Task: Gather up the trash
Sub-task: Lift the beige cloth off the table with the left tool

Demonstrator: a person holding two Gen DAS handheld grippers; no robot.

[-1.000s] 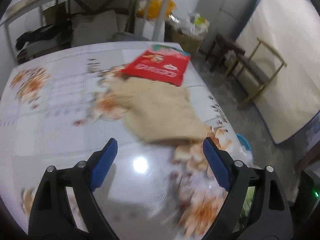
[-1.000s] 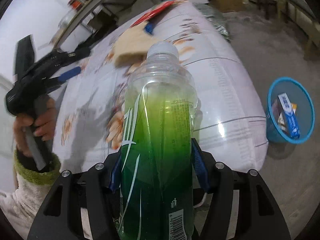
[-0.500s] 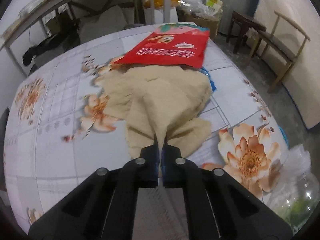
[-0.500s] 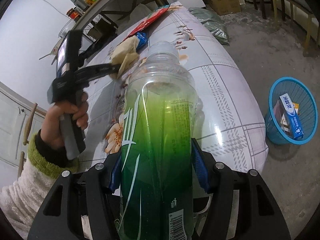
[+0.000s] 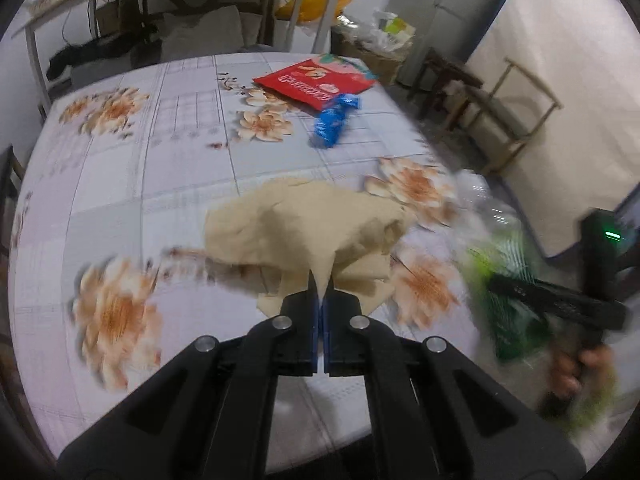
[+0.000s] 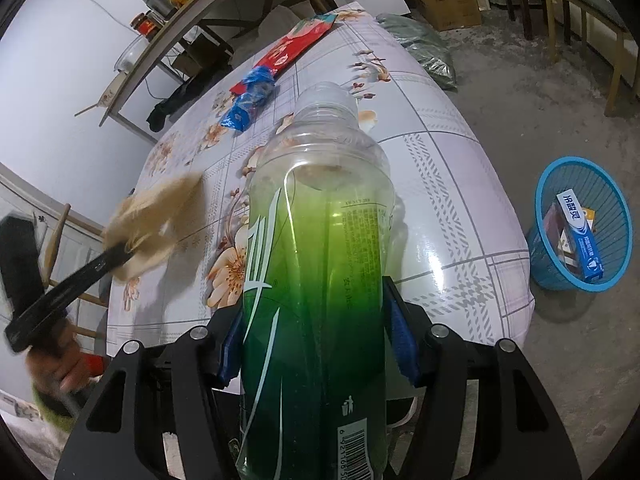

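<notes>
Pointing away along right gripper (image 6: 318, 344), capless green bottle (image 6: 316, 280) is clamped; beige paper (image 5: 308, 224), crumpled, is pinched by left gripper (image 5: 320, 300).

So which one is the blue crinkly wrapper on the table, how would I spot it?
Look at the flowered table and find the far end, where a flat red snack bag lies. The blue wrapper sits just in front of that bag, touching its edge. It is the only blue, scrunched-up thing on the tabletop; the beige cloth nearby is held in the left gripper.
</notes>
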